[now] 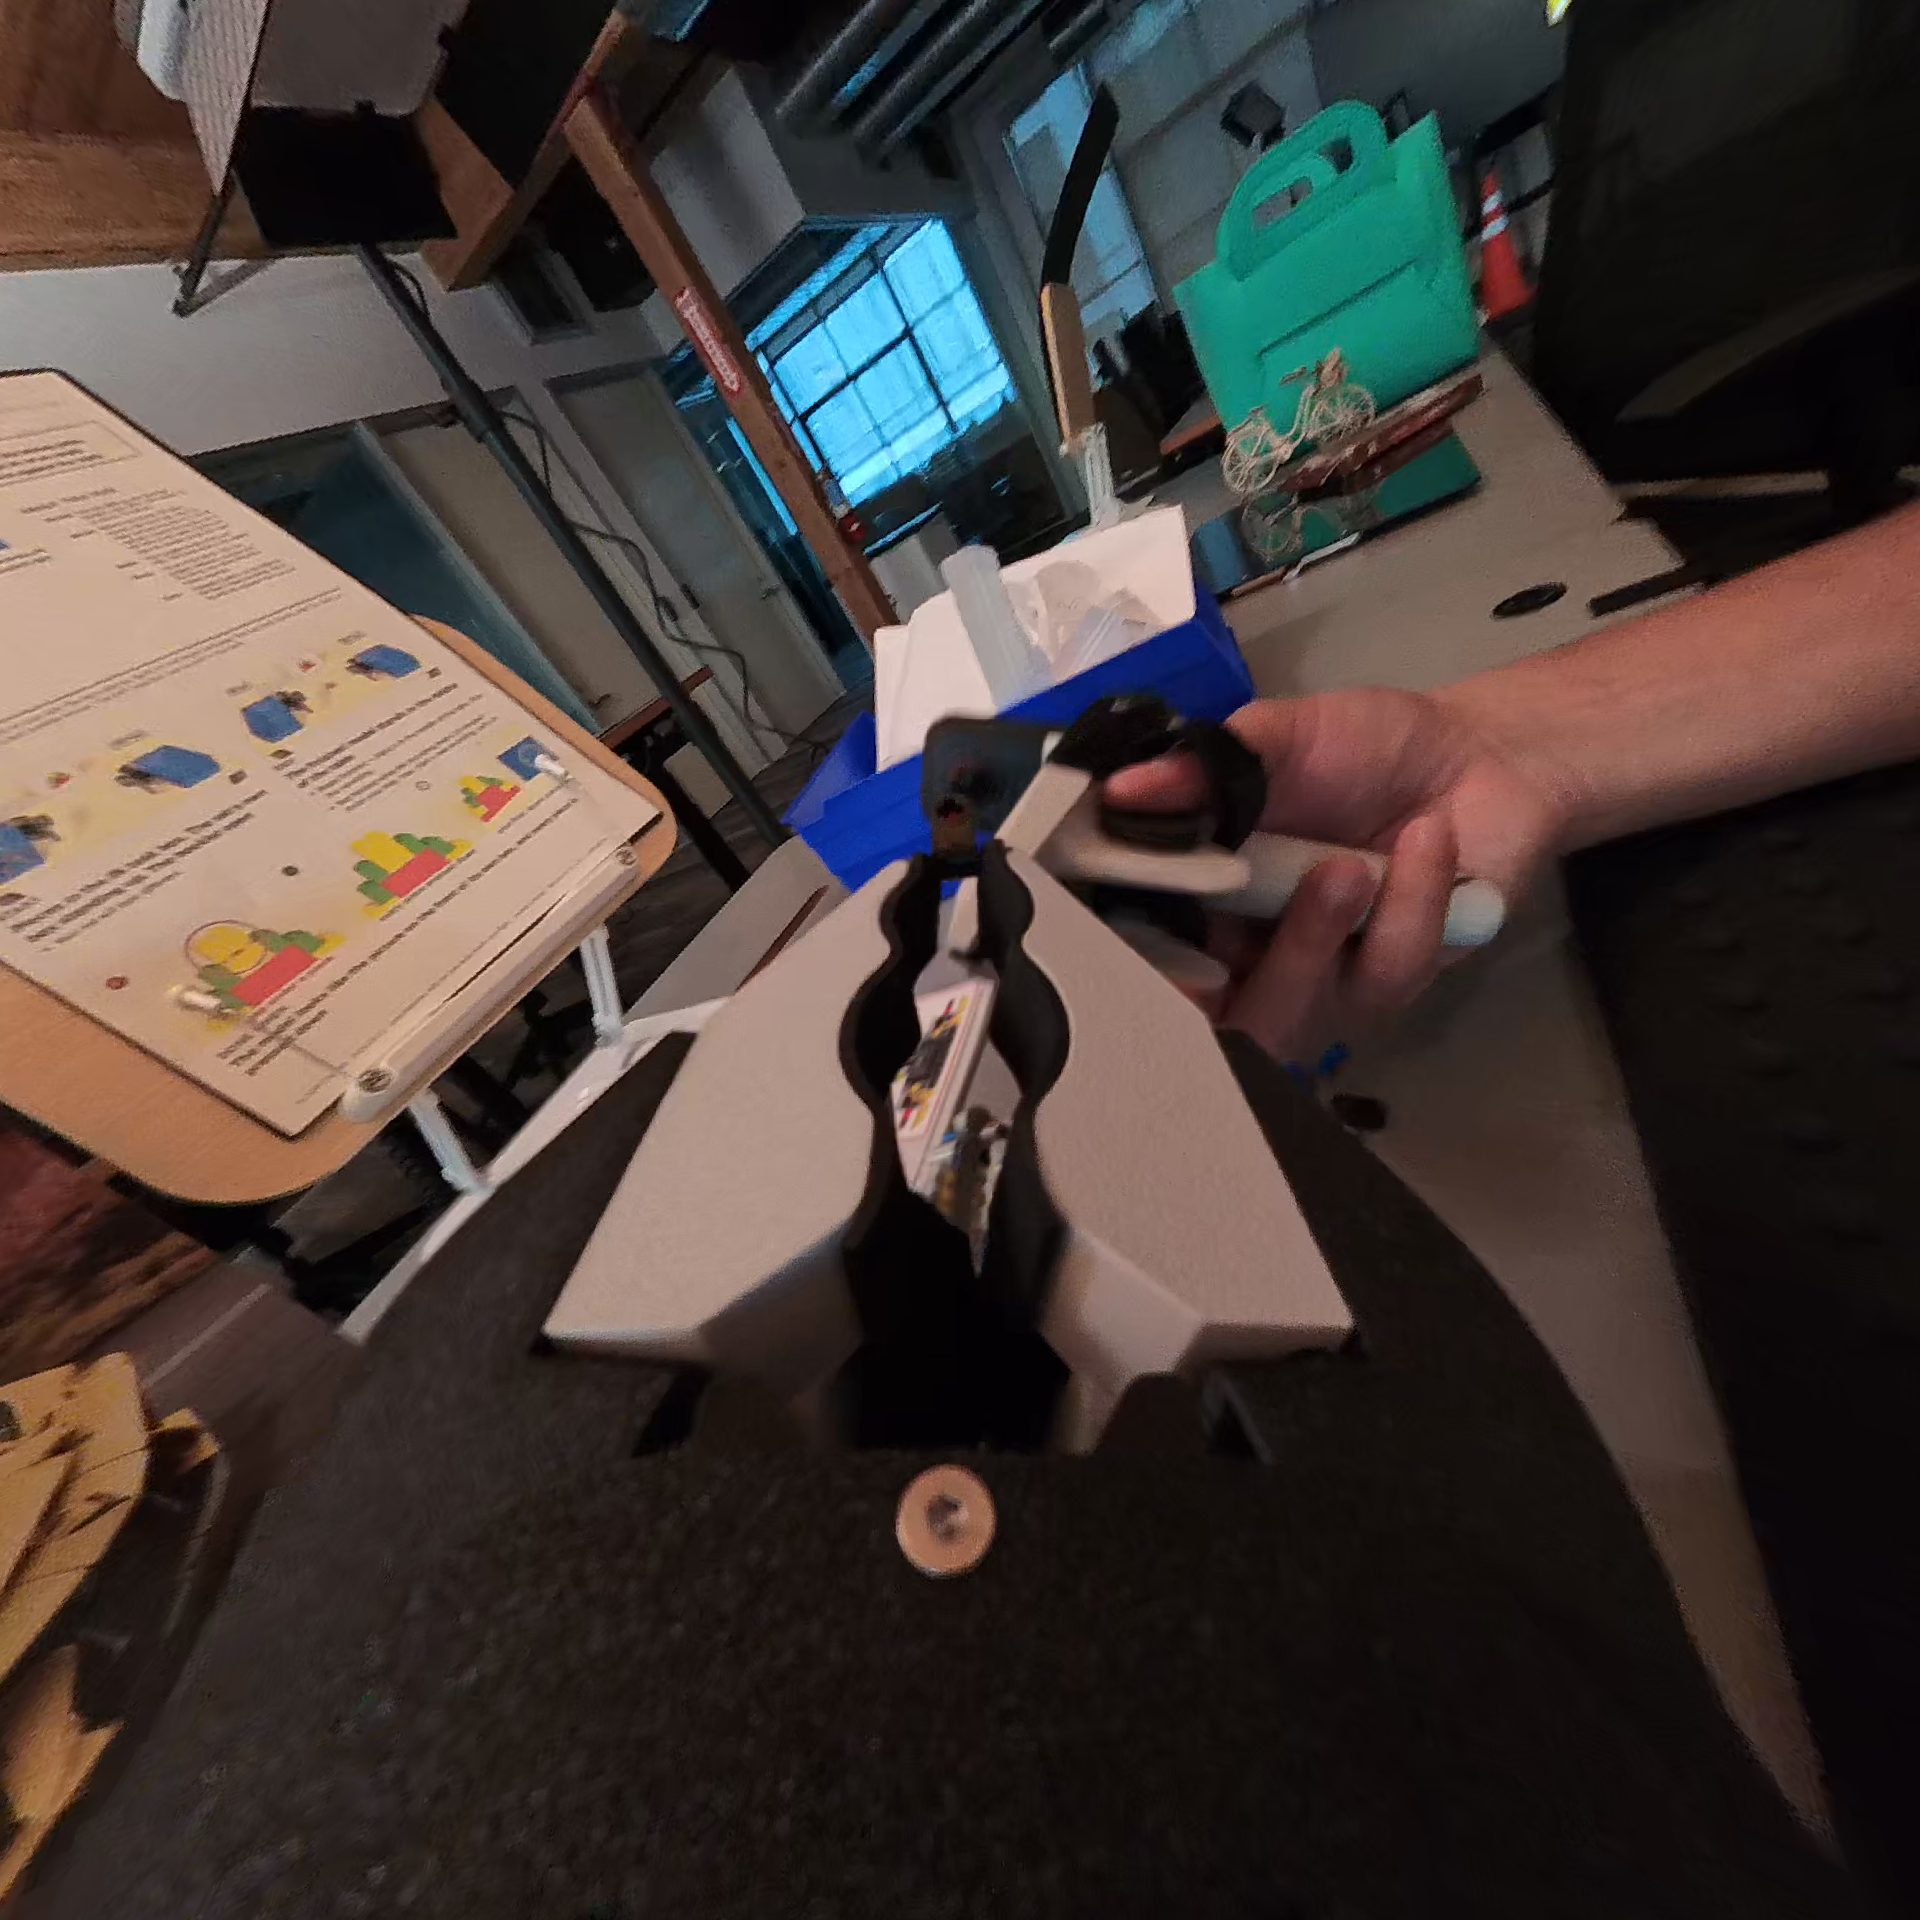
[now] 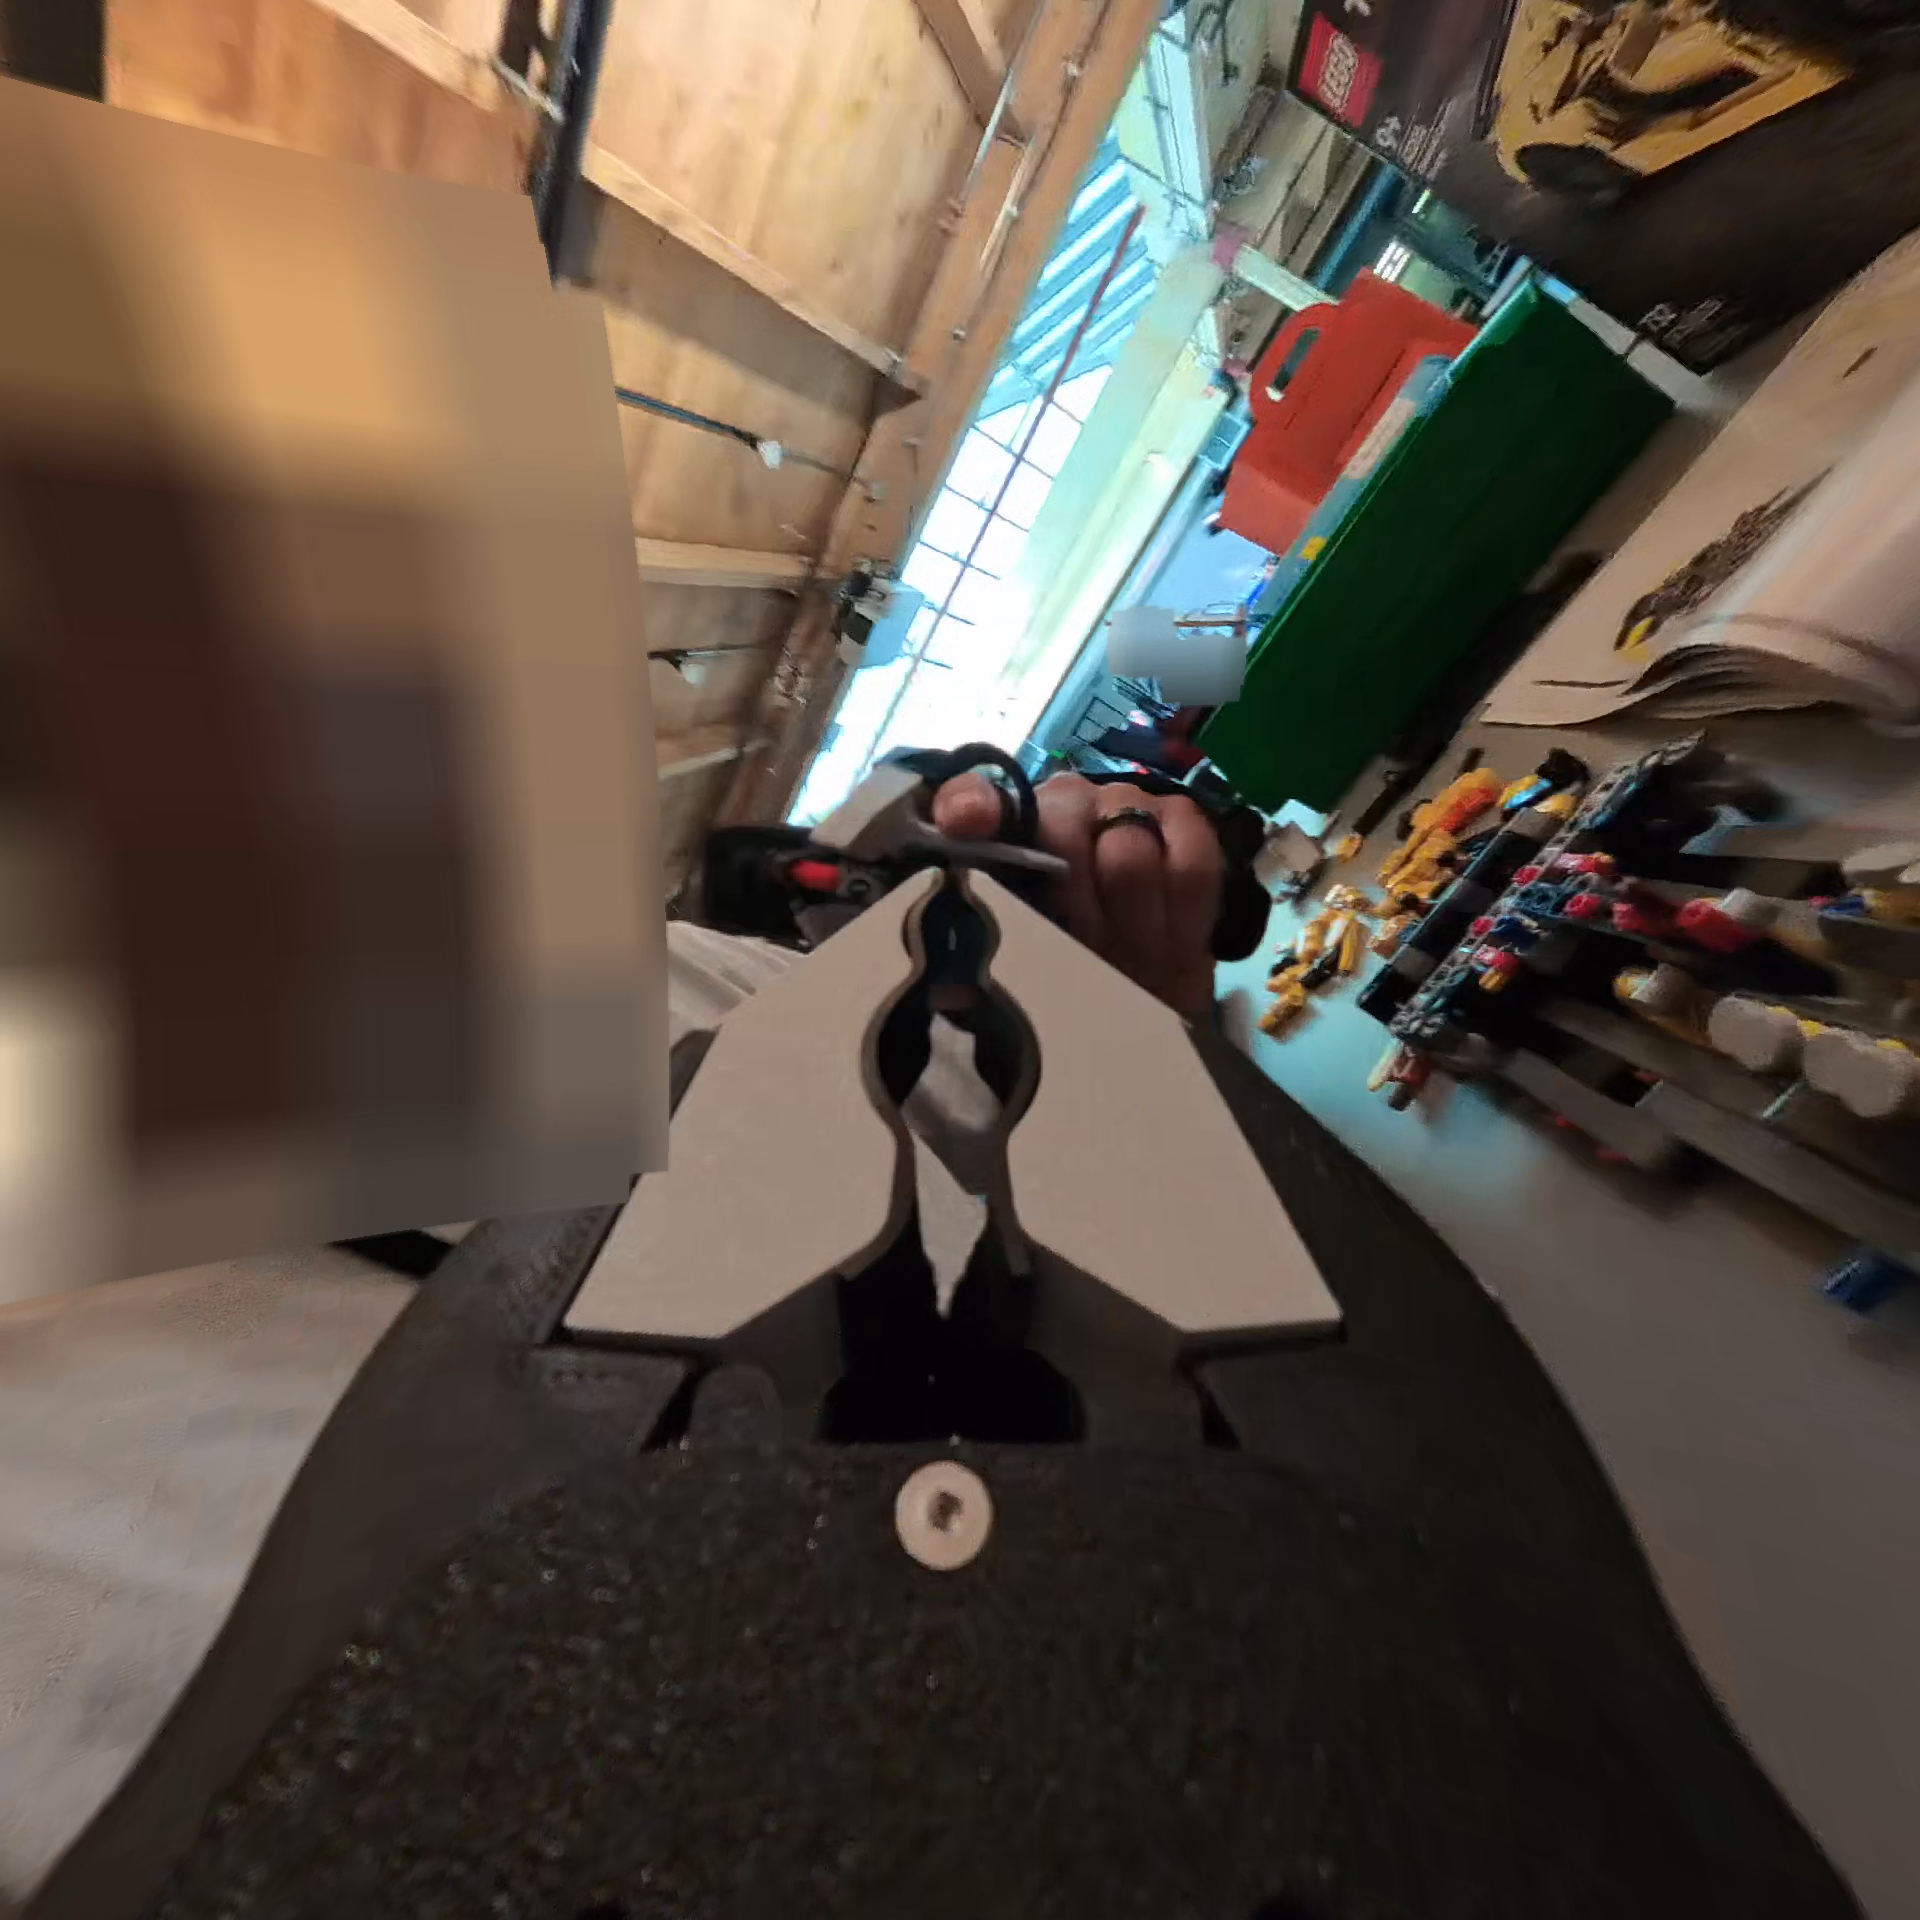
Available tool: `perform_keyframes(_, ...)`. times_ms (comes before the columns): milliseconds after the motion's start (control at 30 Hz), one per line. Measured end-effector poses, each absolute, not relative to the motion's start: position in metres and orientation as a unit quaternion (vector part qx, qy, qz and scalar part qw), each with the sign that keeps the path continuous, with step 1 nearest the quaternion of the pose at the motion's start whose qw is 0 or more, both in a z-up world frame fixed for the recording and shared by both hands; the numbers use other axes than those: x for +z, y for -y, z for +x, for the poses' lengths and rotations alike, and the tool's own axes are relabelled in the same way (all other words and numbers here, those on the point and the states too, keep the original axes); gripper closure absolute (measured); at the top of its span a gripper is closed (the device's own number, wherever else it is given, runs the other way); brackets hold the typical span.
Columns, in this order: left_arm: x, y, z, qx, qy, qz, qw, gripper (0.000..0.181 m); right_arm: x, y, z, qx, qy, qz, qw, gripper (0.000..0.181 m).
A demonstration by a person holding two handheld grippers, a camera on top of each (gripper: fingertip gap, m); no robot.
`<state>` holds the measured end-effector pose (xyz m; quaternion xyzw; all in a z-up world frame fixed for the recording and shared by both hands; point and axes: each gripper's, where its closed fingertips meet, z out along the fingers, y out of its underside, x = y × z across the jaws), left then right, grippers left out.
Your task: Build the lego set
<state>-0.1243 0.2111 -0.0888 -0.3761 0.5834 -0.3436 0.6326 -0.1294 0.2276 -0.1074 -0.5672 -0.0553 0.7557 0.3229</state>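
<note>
My left gripper [image 1: 956,868] is shut, and its tips pinch a small dark lego piece with a red-orange bit [image 1: 951,823]. Right above it a hand [image 1: 1382,831] holds my right gripper [image 1: 982,774], whose end carries a black lego block [image 1: 977,750] that touches the small piece. In the right wrist view my right gripper [image 2: 948,885] is shut, tips against the left gripper's fingers [image 2: 883,816]. A black-and-red lego assembly [image 2: 784,875] shows just left of the tips. A hand with a ring [image 2: 1132,862] holds the left gripper.
A picture instruction sheet [image 1: 260,790] lies on a tilted wooden stand at the left. A blue bin [image 1: 1039,717] with white items stands behind the grippers. Yellow lego parts [image 2: 1340,925] and a black frame with red and blue pieces [image 2: 1538,914] lie on the table to the right. A green bag [image 1: 1340,260] stands far back.
</note>
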Motion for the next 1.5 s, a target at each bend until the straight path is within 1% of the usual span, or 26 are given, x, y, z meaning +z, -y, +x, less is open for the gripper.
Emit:
perform_keyframes(33, -0.093, -0.216, -0.124, -0.324, -0.590, -0.383, 0.633, 0.175, -0.102, -0.224, -0.128, 0.752, 0.070, -0.562, 0.337, 0.181)
perform_keyframes(100, -0.096, -0.221, -0.125, -0.306, -0.595, -0.380, 0.639, 0.175, -0.102, -0.230, -0.122, 0.724, 0.069, -0.576, 0.374, 0.179)
perform_keyframes(200, -0.098, -0.222, -0.126, -0.265, -0.614, -0.353, 0.654, 0.175, -0.110, -0.231, -0.113, 0.654, 0.113, -0.622, 0.416, 0.157)
perform_keyframes(300, -0.105, -0.217, -0.125, -0.202, -0.641, -0.310, 0.673, 0.175, -0.111, -0.220, -0.120, 0.625, 0.174, -0.638, 0.416, 0.136)
perform_keyframes(333, -0.111, -0.217, -0.123, -0.174, -0.653, -0.302, 0.673, 0.176, -0.113, -0.218, -0.123, 0.618, 0.183, -0.644, 0.412, 0.135)
perform_keyframes(433, -0.125, -0.218, -0.119, -0.111, -0.677, -0.279, 0.672, 0.176, -0.129, -0.220, -0.130, 0.567, 0.203, -0.682, 0.415, 0.142)
perform_keyframes(533, -0.130, -0.221, -0.118, -0.094, -0.682, -0.285, 0.667, 0.176, -0.134, -0.221, -0.135, 0.537, 0.219, -0.694, 0.426, 0.155)
perform_keyframes(600, -0.134, -0.225, -0.118, -0.076, -0.687, -0.282, 0.665, 0.175, -0.137, -0.226, -0.131, 0.514, 0.218, -0.704, 0.440, 0.159)
perform_keyframes(700, -0.136, -0.224, -0.117, -0.079, -0.693, -0.280, 0.659, 0.176, -0.140, -0.228, -0.129, 0.490, 0.228, -0.708, 0.454, 0.156)
perform_keyframes(800, -0.139, -0.224, -0.117, -0.083, -0.697, -0.283, 0.654, 0.176, -0.142, -0.228, -0.129, 0.471, 0.241, -0.709, 0.467, 0.158)
perform_keyframes(867, -0.140, -0.225, -0.117, -0.085, -0.698, -0.286, 0.651, 0.176, -0.142, -0.228, -0.130, 0.460, 0.251, -0.705, 0.478, 0.162)
perform_keyframes(1033, -0.140, -0.226, -0.118, -0.075, -0.698, -0.281, 0.654, 0.175, -0.141, -0.230, -0.130, 0.423, 0.275, -0.685, 0.526, 0.163)
perform_keyframes(1233, -0.141, -0.225, -0.117, -0.065, -0.701, -0.272, 0.656, 0.175, -0.144, -0.228, -0.131, 0.421, 0.284, -0.695, 0.510, 0.164)
perform_keyframes(1467, -0.141, -0.224, -0.117, -0.047, -0.700, -0.274, 0.658, 0.175, -0.145, -0.227, -0.131, 0.391, 0.300, -0.694, 0.525, 0.164)
perform_keyframes(1500, -0.142, -0.225, -0.116, -0.040, -0.701, -0.277, 0.656, 0.175, -0.145, -0.226, -0.132, 0.384, 0.306, -0.694, 0.526, 0.167)
